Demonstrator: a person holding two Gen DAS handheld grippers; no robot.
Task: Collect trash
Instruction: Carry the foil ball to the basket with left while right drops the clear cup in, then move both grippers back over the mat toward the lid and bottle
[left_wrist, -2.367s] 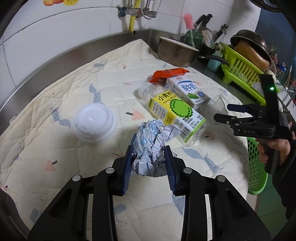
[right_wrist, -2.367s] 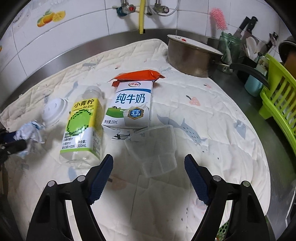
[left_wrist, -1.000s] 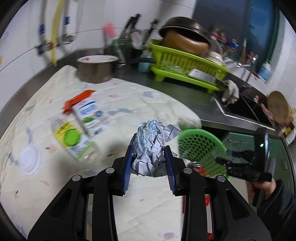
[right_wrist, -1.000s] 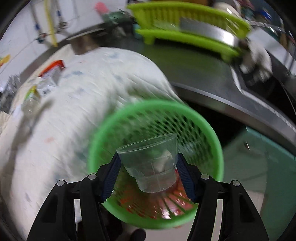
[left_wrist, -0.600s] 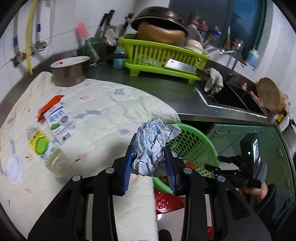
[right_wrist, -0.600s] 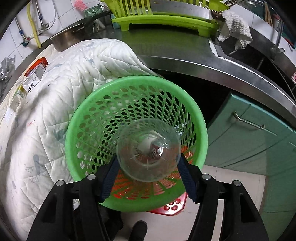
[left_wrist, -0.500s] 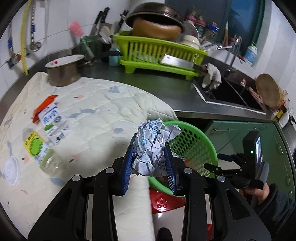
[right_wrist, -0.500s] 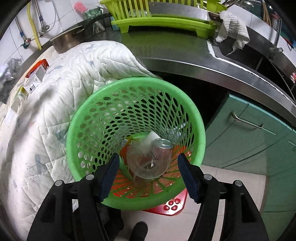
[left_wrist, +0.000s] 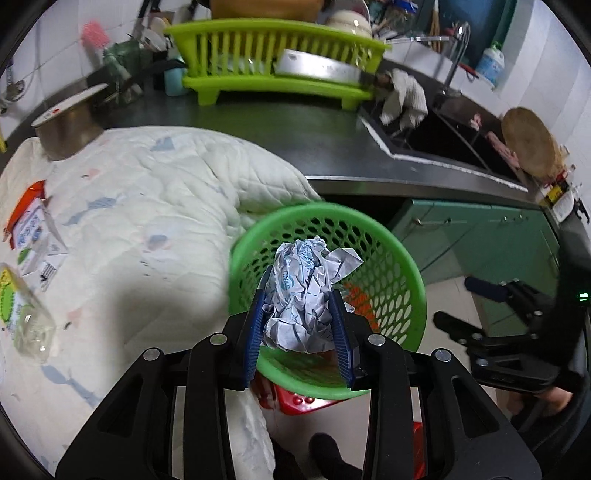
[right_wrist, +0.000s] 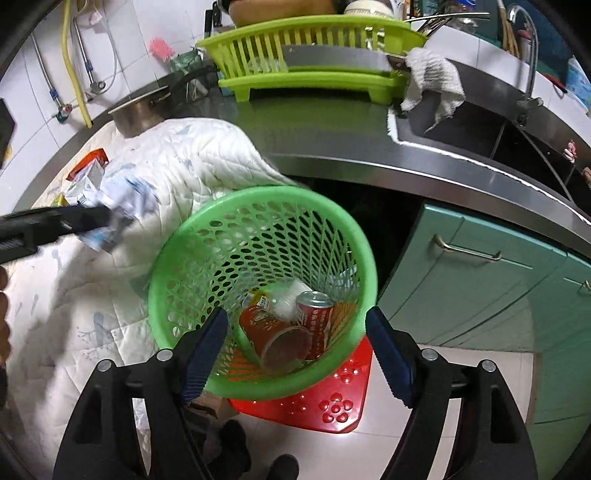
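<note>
My left gripper (left_wrist: 299, 306) is shut on a crumpled white-and-blue paper ball (left_wrist: 308, 288) and holds it over the near rim of the green mesh basket (left_wrist: 399, 258). My right gripper (right_wrist: 295, 332) is open and empty above the same basket (right_wrist: 177, 258). Inside lie a clear plastic cup (right_wrist: 286, 349), a red can (right_wrist: 314, 310) and other trash. The left gripper with the blurred paper ball (right_wrist: 118, 214) shows at the left of the right wrist view. The right gripper (left_wrist: 465, 306) shows at the right of the left wrist view. A milk carton (left_wrist: 33, 236) and a bottle (left_wrist: 18, 310) lie on the quilt.
The basket stands on a red stool (right_wrist: 332, 402) beside the quilt-covered counter (left_wrist: 129, 206). A pot (left_wrist: 66, 125), green dish rack (left_wrist: 273, 55), sink (right_wrist: 480, 125) and green cabinets (right_wrist: 498, 280) surround it.
My right gripper let go of the clear cup, which fell into the basket, and opened wide. My left gripper carried the paper ball from the quilt to over the basket.
</note>
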